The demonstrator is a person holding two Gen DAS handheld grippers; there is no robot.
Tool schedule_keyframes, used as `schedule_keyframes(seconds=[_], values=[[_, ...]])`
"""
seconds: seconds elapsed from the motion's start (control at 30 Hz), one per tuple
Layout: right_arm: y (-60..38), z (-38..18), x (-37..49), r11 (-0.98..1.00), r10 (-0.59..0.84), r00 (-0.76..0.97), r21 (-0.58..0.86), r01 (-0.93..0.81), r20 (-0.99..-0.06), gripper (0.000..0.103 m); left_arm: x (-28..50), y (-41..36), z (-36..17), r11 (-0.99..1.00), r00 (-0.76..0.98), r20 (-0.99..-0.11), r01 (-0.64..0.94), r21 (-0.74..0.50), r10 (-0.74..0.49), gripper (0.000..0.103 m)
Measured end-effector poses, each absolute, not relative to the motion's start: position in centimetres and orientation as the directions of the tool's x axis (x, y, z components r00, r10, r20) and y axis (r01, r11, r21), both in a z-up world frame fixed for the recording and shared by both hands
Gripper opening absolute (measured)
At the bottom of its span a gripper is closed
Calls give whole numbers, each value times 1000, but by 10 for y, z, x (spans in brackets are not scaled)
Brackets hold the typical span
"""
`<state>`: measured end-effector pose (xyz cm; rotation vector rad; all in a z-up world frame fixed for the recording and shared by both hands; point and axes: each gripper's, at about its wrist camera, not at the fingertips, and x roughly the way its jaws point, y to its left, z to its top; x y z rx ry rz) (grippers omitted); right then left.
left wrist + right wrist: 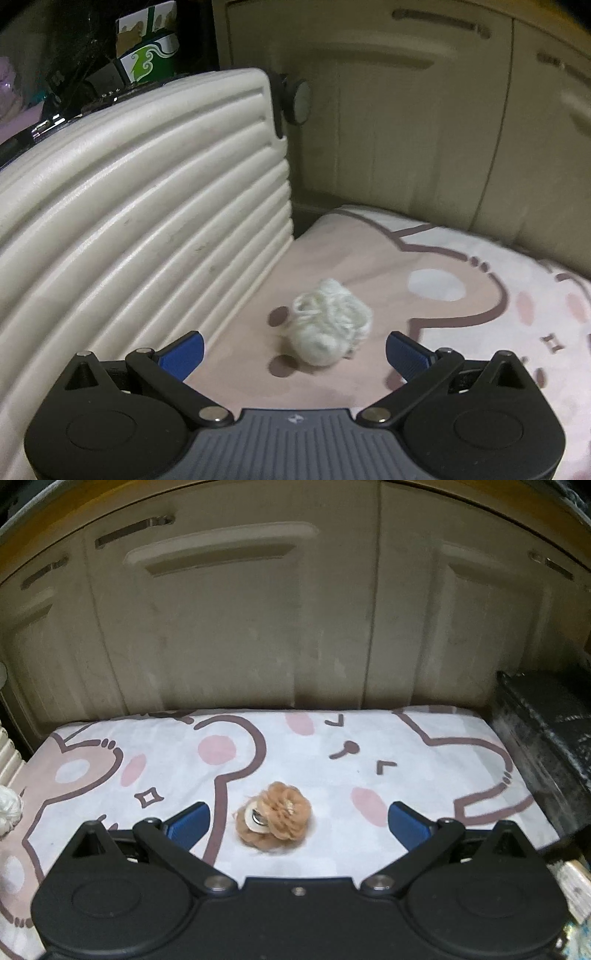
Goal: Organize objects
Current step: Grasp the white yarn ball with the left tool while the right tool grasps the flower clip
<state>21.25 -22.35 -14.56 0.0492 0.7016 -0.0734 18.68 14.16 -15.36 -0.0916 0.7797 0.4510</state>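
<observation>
A white fluffy yarn-like ball (327, 325) lies on the pink and white cartoon-print cloth (480, 295), close to a ribbed cream suitcase. My left gripper (295, 350) is open, its blue fingertips on either side of the ball and just short of it. A tan fluffy flower-shaped clip (275, 819) with a metal clasp lies on the same cloth (369, 746). My right gripper (299, 821) is open with the clip between its blue fingertips. The white ball also shows at the far left edge of the right wrist view (9, 808).
The ribbed cream suitcase (147, 221) stands on the left with a wheel (299, 101) at its top corner. Beige cabinet doors (258, 627) rise behind the cloth. A dark box (546, 738) stands at the right. A green and white carton (151, 55) sits behind the suitcase.
</observation>
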Motion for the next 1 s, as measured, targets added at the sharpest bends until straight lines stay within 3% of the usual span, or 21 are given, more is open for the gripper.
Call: schedule_keyframes(seconds=[0.47,0.83,1.0], values=[[-199,-177,240,995,-97,740,-72,66,-666,102,209,153,-179,921,631,-682,-345,180,370,103],[-190,-190,253,994,-66,726,-106,-9,-684,84,221,169,-189,936,623,-721,-337,101,302,103],[-186,-193,254,995,-26,729,-87,-46,-684,65,223,175,-190,939,626,-735,-343,38,259,97]])
